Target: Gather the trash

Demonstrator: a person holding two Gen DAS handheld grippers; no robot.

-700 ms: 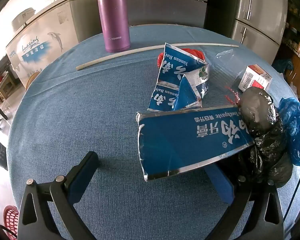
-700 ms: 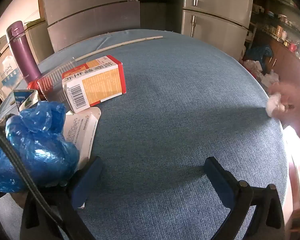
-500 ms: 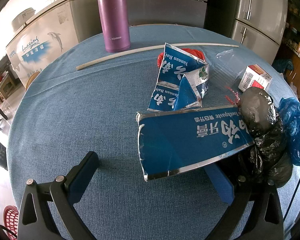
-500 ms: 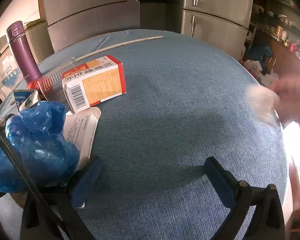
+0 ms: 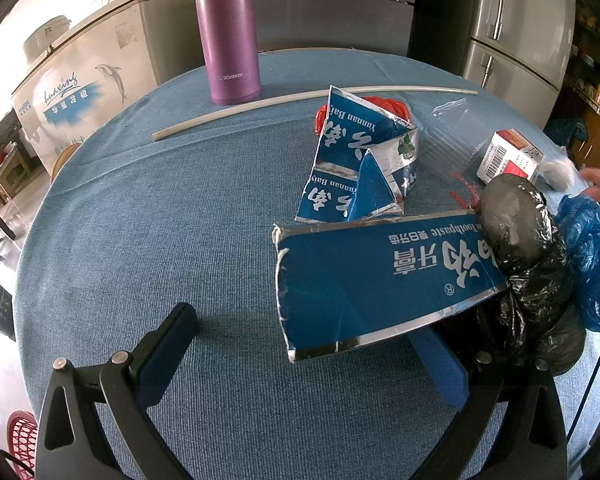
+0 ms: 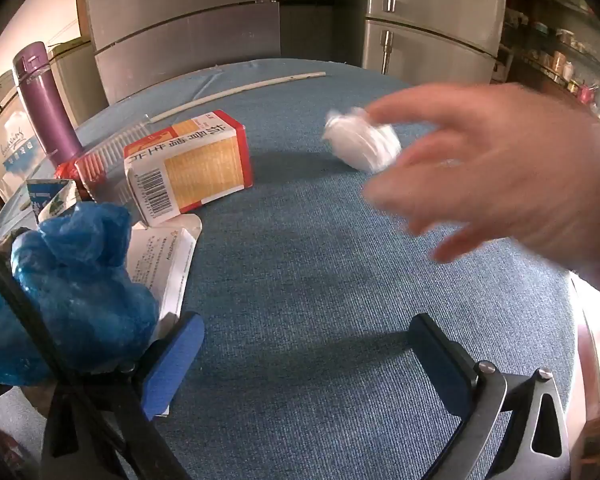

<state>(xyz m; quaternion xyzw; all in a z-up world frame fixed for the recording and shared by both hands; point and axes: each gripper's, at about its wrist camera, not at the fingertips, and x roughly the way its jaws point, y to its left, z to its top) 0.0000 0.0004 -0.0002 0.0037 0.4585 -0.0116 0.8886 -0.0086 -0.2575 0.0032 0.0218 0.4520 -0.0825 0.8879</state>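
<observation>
Trash lies on a round table under a blue cloth (image 5: 140, 220). A torn blue toothpaste carton (image 5: 384, 280) rests over the right finger of my open left gripper (image 5: 300, 344). Behind it stands a folded piece of the same carton (image 5: 356, 160), with a black bag (image 5: 528, 268) and a blue bag (image 5: 592, 256) to the right. My right gripper (image 6: 304, 344) is open over bare cloth. Left of it are the blue bag (image 6: 68, 280), a white leaflet (image 6: 164, 256) and a red and orange box (image 6: 192, 168). A blurred hand (image 6: 500, 184) reaches in over a white wad (image 6: 360, 140).
A purple flask (image 5: 228, 32) stands at the far edge, with a long white stick (image 5: 300, 100) lying before it. A clear plastic bag (image 5: 456, 136) lies near the box. Refrigerators (image 6: 432, 12) and a chest freezer (image 5: 84, 92) surround the table. A red basket (image 5: 20, 440) sits below left.
A person's hand has swept in from the right edge over the table, bringing a white wad toward the middle. Both grippers and the rest of the trash have stayed put.
</observation>
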